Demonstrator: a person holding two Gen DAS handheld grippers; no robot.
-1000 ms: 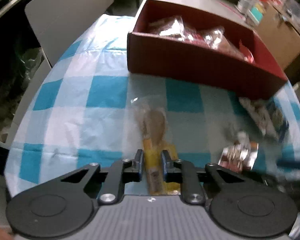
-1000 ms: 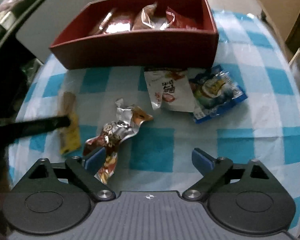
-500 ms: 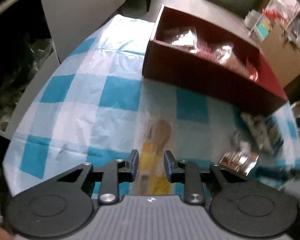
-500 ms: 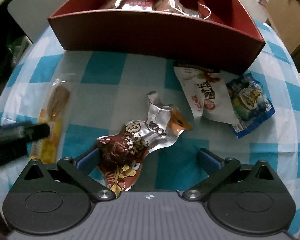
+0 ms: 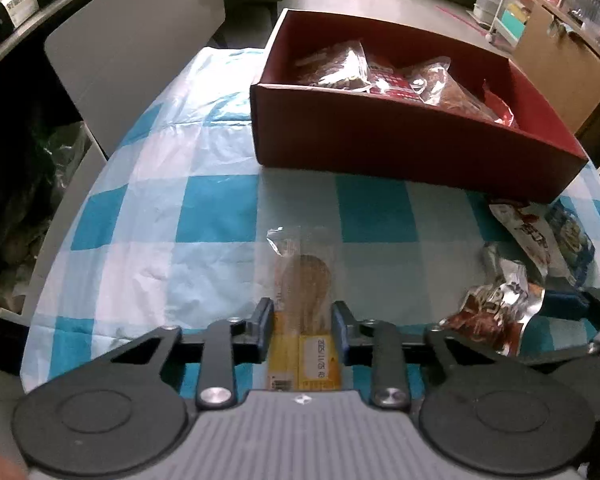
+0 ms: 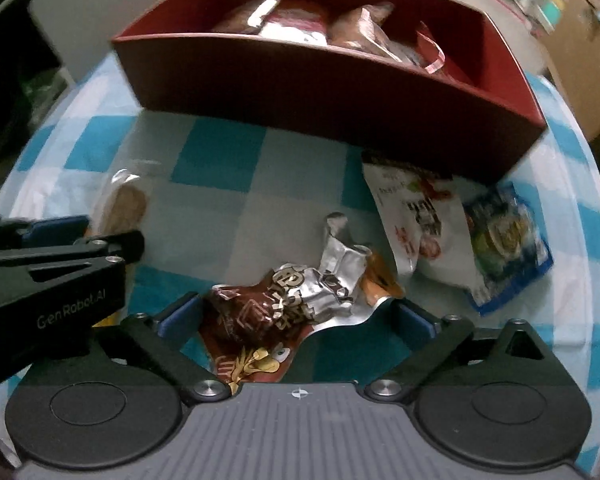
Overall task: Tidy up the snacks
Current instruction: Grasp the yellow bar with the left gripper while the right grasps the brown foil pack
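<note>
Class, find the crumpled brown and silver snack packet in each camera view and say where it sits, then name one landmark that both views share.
Left wrist view: the crumpled brown and silver packet lies at the right edge, on the checked cloth, right of the left gripper.
Right wrist view: it lies low in the centre, between the right gripper's open fingers.
Shared landmark: the red box, behind the packet in both.

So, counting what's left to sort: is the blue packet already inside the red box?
No, the blue packet lies on the checked cloth outside the red box.
</note>
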